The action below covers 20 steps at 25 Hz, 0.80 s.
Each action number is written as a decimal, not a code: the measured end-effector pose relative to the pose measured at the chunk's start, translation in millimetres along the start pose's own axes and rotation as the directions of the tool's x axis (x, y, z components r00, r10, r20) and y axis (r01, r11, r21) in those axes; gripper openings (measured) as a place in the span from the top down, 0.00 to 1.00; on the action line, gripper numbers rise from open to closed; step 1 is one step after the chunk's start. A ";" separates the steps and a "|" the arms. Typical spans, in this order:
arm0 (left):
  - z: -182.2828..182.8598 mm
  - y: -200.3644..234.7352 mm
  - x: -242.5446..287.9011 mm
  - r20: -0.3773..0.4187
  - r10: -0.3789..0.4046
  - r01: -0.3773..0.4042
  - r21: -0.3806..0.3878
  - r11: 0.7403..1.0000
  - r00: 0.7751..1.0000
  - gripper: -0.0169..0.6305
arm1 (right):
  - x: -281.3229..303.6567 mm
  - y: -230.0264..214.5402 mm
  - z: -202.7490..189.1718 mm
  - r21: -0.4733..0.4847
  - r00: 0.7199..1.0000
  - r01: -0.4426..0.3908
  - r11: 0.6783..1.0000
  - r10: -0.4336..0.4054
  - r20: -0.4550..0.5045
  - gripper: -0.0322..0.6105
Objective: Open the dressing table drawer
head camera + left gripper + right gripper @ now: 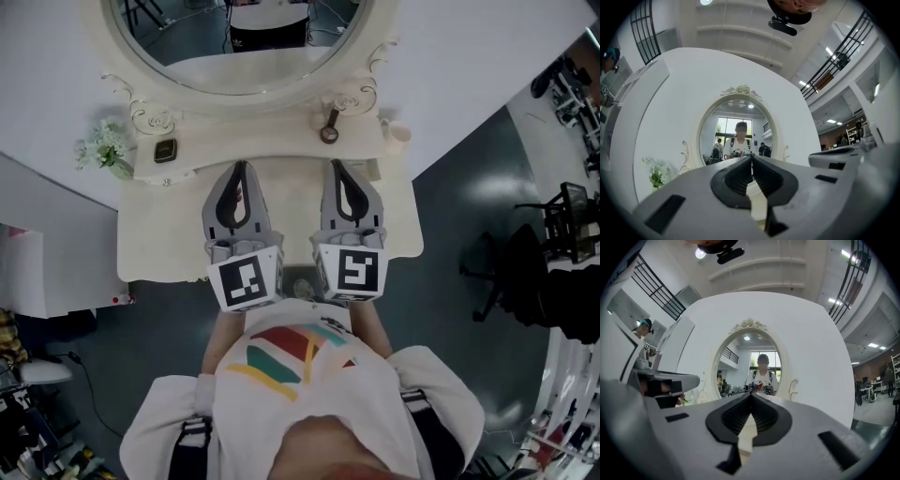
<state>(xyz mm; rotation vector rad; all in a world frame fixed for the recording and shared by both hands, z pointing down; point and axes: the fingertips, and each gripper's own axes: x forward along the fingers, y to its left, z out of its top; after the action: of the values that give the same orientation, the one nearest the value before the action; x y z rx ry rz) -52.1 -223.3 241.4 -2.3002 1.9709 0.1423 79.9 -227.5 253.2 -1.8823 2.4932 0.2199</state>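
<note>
**Drawer is tucked under the front edge, out of sight**

The drawer doesn't show in any view. My guess is that it sits in the front face of the dressing table, below the front edge that runs left to right just ahead of your chest. If so, its long axis runs the same way and it pulls out toward you.

Right now both grippers aim away from it. The left gripper and the right gripper lie side by side over the tabletop with their tips toward the mirror. In the gripper views, the left gripper and the right gripper each have their jaws closed tip to tip with nothing between them.

So the drawer is behind and below your tips, back toward you. Neither hand looks nearer, since they straddle the middle about evenly.

Room-wise, your body is close to that front edge, so I'd expect to need space behind you. The floor on both sides looks open. The flowers are well out of the way at the back left.
</note>
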 end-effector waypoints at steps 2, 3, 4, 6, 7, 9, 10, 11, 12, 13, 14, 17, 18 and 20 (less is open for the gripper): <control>-0.2 2.6 -3.6 -0.007 0.000 0.000 0.003 1.000 1.000 0.95 | -2.6 13.2 -2.4 -0.003 1.000 -0.024 1.000 0.024 -0.014 0.95; 0.3 2.9 -5.4 -0.002 0.000 0.000 0.002 1.000 1.000 0.95 | -3.7 17.9 -3.1 0.000 0.999 -0.034 0.999 0.034 -0.015 0.95; 1.1 3.1 -6.8 0.009 0.002 -0.002 -0.002 1.000 1.000 0.95 | -4.4 21.1 -2.9 0.007 0.999 -0.042 0.999 0.042 -0.010 0.95; 2.5 3.2 -8.7 0.035 0.007 -0.007 -0.015 1.000 0.999 0.95 | -5.0 26.3 -2.4 0.025 0.998 -0.056 0.998 0.056 -0.008 0.95; 2.1 2.6 -9.4 0.026 0.003 -0.003 -0.010 1.000 1.000 0.95 | -5.1 28.7 -2.6 0.032 0.998 -0.064 0.997 0.064 -0.015 0.95; 0.7 1.7 -10.5 -0.001 -0.005 0.005 0.002 1.000 1.000 0.96 | -5.3 30.9 -2.3 0.038 0.997 -0.069 0.997 0.070 -0.019 0.95; 0.6 2.3 -10.9 -0.003 -0.005 0.005 0.001 1.000 1.000 0.95 | -5.3 30.8 -1.7 0.045 0.998 -0.068 0.997 0.069 -0.014 0.95; 1.5 3.6 -11.1 0.003 0.000 0.000 -0.004 1.000 1.000 0.95 | -5.2 30.2 -0.9 0.054 0.998 -0.067 0.996 0.067 -0.008 0.95; 3.9 5.5 -10.7 0.017 0.009 -0.008 -0.015 1.000 1.000 0.95 | -4.7 29.3 0.2 0.061 0.998 -0.064 0.996 0.065 -0.001 0.95; 7.2 7.5 -9.9 0.036 0.020 -0.019 -0.028 0.999 0.999 0.96 | -4.0 28.2 1.2 0.064 0.998 -0.062 0.996 0.062 0.005 0.95; 9.3 9.1 -9.0 0.047 0.029 -0.027 -0.037 0.999 0.998 0.96 | -3.5 27.3 1.7 0.063 0.998 -0.061 0.996 0.061 0.006 0.95; 3.6 9.1 -8.2 0.023 0.026 -0.025 -0.019 0.999 0.999 0.96 | -2.6 24.2 0.2 0.059 0.998 -0.056 0.997 0.056 0.000 0.95; 1.0 8.3 -8.3 0.012 0.021 -0.021 -0.010 1.000 1.000 0.96 | -2.2 23.4 0.0 0.058 0.999 -0.054 0.997 0.054 0.003 0.95; -0.5 7.7 -8.1 0.006 0.016 -0.016 -0.008 1.000 1.000 0.96 | -1.2 23.3 0.3 0.056 0.999 -0.054 0.997 0.053 0.007 0.95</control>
<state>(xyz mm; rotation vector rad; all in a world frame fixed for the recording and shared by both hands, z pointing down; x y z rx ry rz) -61.0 -216.6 242.9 -2.2860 1.9901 0.1584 57.9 -220.1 255.5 -1.7938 2.5206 0.1531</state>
